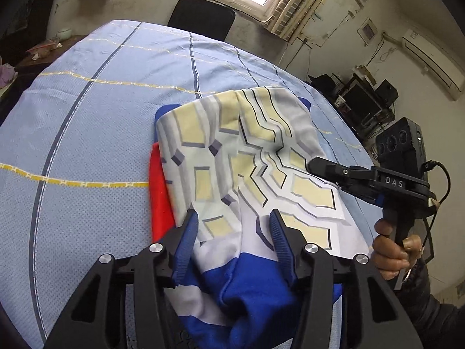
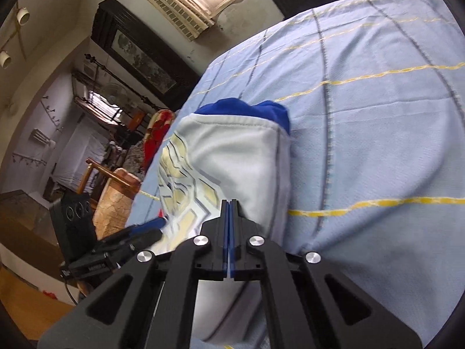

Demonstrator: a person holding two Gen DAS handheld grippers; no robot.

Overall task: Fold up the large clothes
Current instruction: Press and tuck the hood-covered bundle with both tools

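While garment (image 1: 250,157) blurs, right tool (image 2: 229,203) closed

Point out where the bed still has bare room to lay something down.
Free: the blue sheet left of the garment, up to the chair, and the stretch on its other side in the right wrist view. Crowded: the near edge, where both tools meet the garment.
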